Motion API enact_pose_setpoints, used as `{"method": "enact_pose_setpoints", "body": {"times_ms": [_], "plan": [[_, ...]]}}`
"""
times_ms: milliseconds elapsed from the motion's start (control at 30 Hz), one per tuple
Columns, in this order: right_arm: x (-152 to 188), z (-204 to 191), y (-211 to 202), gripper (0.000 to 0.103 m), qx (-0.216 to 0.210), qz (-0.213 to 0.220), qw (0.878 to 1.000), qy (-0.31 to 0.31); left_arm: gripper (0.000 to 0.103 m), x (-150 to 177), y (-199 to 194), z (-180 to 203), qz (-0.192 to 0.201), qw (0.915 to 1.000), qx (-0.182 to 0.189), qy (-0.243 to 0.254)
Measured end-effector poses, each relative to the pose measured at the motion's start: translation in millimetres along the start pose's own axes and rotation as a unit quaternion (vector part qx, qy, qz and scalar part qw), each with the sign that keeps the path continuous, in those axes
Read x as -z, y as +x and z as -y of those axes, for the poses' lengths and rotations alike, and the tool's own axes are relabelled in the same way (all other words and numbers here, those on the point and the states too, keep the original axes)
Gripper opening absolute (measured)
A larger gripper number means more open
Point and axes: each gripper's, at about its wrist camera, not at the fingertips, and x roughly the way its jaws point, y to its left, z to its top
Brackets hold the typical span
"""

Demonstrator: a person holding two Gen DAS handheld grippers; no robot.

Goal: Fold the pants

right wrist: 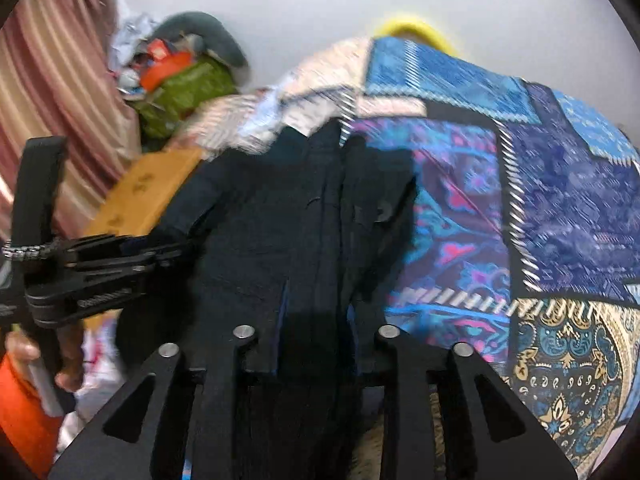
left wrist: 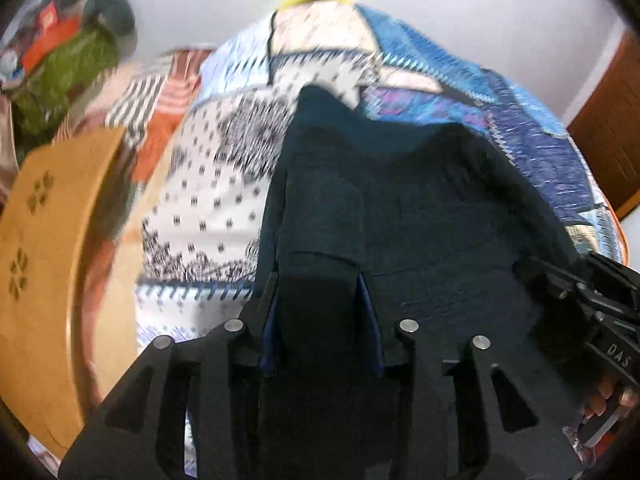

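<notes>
Dark navy pants (right wrist: pixel 288 216) lie on the patchwork bedspread (right wrist: pixel 560 208); left gripper (left wrist: pixel 318 292) and right gripper (right wrist: pixel 316 304) each have jaws pinching the near hem.

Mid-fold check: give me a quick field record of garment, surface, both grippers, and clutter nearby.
garment: dark navy pants, lying along the bed, motion-blurred
surface: patchwork quilt, blue and white patterns
left gripper: fingers closed on the pants' near edge
right gripper: fingers closed on the pants' near edge
clutter: wooden board on the left; green bundle by the wall
</notes>
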Motion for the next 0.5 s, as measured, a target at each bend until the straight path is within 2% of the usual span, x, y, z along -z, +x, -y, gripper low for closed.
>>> {"method": "enact_pose_setpoints", "body": {"times_ms": [100,233,333,500], "plan": [[8,14,-12,0.036,-0.012,0.001,1.0,0.01,0.048,8,-2,-5,0.007,0.9999,0.007,-0.005],[14,5,-41,0.037,0.018,0.013,1.0,-0.01,0.048,12,-35,-4,0.029,0.999,-0.033,-0.001],[15,-4,-70,0.037,0.03,0.037,0.998,-0.035,0.048,9,-59,-10,0.046,0.9983,-0.036,-0.004],[19,-25,-135,0.037,0.033,0.093,0.993,-0.063,0.048,23,-137,2,0.1,0.9944,-0.034,0.003]]}}
